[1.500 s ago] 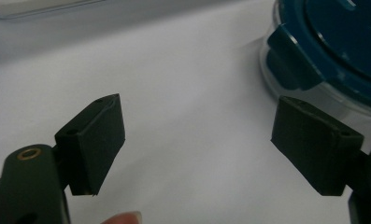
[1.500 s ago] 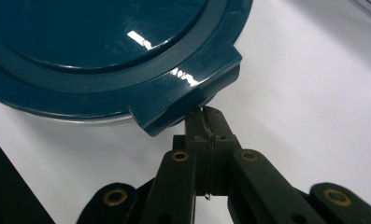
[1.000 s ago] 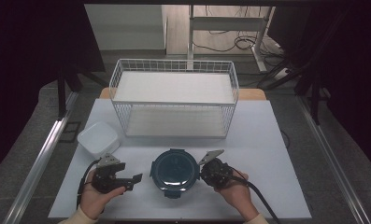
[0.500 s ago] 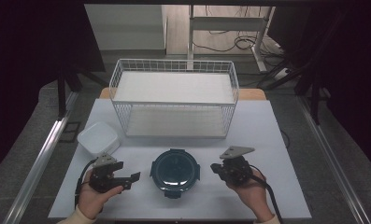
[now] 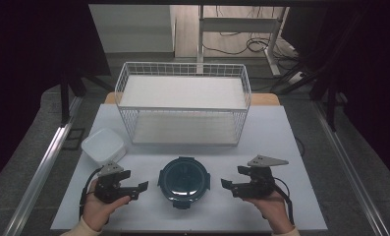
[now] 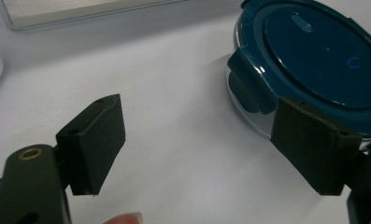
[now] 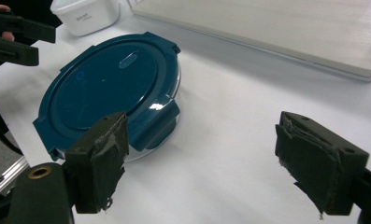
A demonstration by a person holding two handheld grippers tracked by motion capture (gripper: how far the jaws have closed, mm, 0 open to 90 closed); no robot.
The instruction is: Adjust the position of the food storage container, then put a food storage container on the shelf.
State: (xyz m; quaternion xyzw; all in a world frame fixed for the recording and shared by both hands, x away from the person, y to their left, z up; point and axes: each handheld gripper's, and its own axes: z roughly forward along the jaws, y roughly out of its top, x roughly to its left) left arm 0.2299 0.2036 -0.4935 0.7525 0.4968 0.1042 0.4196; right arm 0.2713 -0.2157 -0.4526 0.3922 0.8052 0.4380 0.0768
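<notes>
A round clear container with a dark teal clip-on lid (image 5: 183, 179) sits on the white table near its front edge, and I see it too in the left gripper view (image 6: 323, 51) and the right gripper view (image 7: 103, 88). My left gripper (image 5: 135, 180) rests just left of it, pointing at it, jaws open and empty (image 6: 206, 140). My right gripper (image 5: 233, 177) stands a short way to the container's right, apart from it. Its jaws have just been opening and hold nothing (image 7: 206, 158).
A white wire basket (image 5: 182, 65) with a pale board inside stands at the back of the table (image 5: 281, 137). A white square lidded box (image 5: 103, 145) sits at the left, behind my left gripper. The left gripper also appears far off (image 7: 15, 32).
My right gripper has drawn back to the right from the container's right clip, and its jaws have gone from shut to open. The left gripper and container have stayed put.
</notes>
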